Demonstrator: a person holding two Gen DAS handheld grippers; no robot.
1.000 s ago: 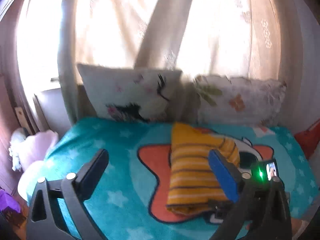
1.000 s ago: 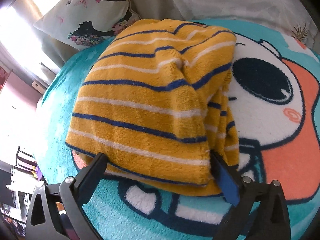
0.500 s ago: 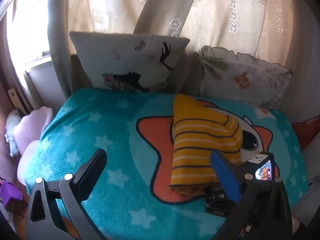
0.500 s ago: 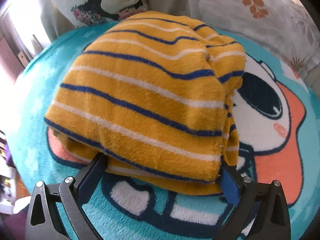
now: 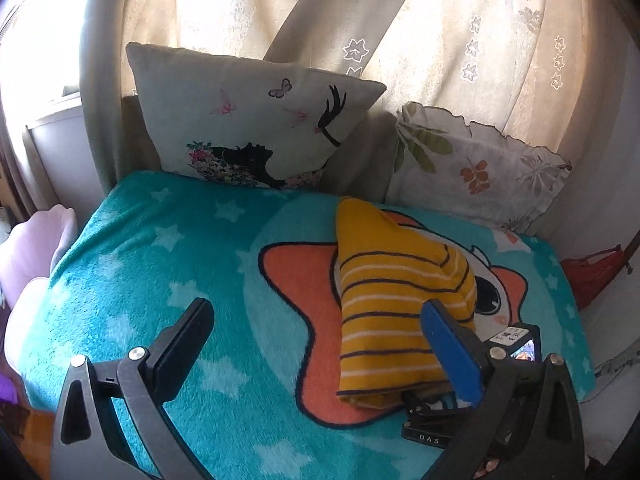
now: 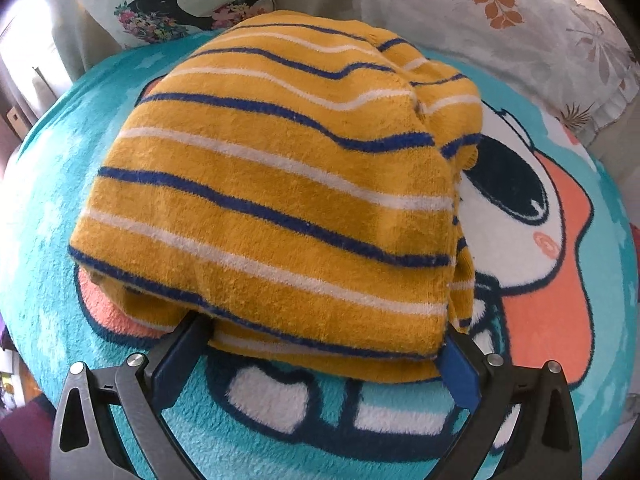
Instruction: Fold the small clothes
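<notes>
A folded yellow garment [image 6: 280, 184] with blue and white stripes lies on a teal cartoon blanket [image 6: 52, 184]. My right gripper [image 6: 320, 344] is open, its jaws spread wide with the fingertips tucked at the garment's near edge, one on each side. In the left wrist view the garment [image 5: 396, 312] lies right of centre on the blanket [image 5: 140, 264]. My left gripper [image 5: 320, 344] is open and empty, held above the blanket to the garment's left. The right gripper's body [image 5: 516, 352] shows by the garment's near right corner.
Two pillows lean against the curtain at the back: a white one with a black silhouette [image 5: 248, 128] and a leaf-print one [image 5: 476, 164]. A pink cushion [image 5: 36, 240] sits off the left edge. A red thing [image 5: 592, 272] lies at the right edge.
The left gripper has tilted downward and pulled back, showing more of the blanket. The right gripper has moved closer to the garment's near edge; the garment now fills more of its view.
</notes>
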